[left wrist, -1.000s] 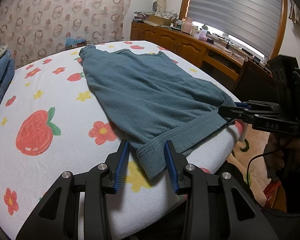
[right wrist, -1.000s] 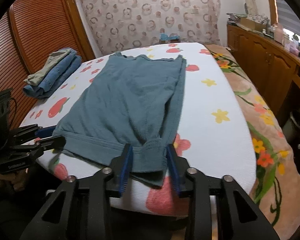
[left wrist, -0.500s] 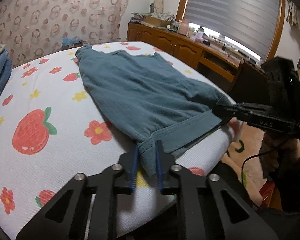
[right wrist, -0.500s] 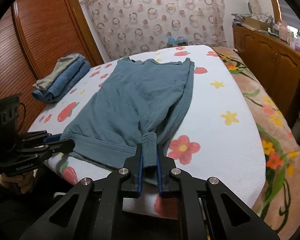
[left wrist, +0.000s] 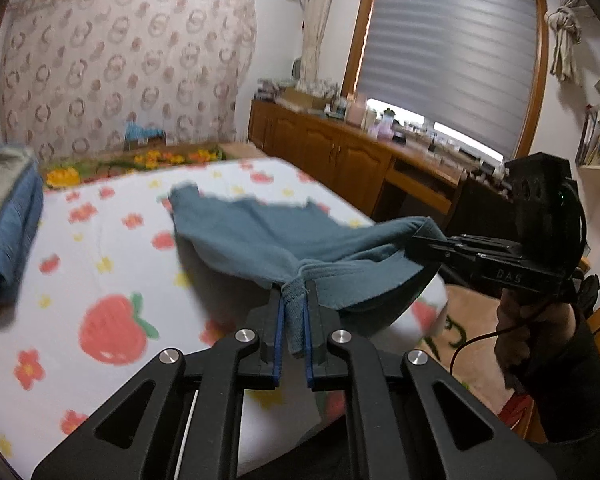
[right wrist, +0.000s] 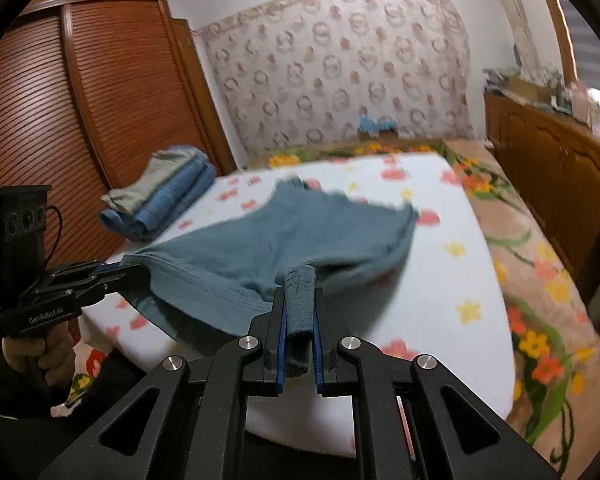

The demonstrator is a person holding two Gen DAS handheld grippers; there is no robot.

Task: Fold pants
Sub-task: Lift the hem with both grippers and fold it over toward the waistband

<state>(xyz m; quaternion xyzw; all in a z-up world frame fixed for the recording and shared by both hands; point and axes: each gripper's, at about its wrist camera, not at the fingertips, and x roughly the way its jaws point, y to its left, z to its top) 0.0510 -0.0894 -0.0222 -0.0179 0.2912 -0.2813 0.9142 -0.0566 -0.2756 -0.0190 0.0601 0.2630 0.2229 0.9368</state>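
Left wrist view: both grippers' fingers (left wrist: 277, 320) pinch the pants (left wrist: 260, 236) waistband corners, lifted.

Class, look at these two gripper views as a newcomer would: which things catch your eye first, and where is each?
First, the teal pants, near edge lifted off the strawberry-print bed and stretched between the left gripper and right gripper, each shut on a corner. Next, the stack of folded clothes on the bed's far left side, by the wooden louvred wardrobe.
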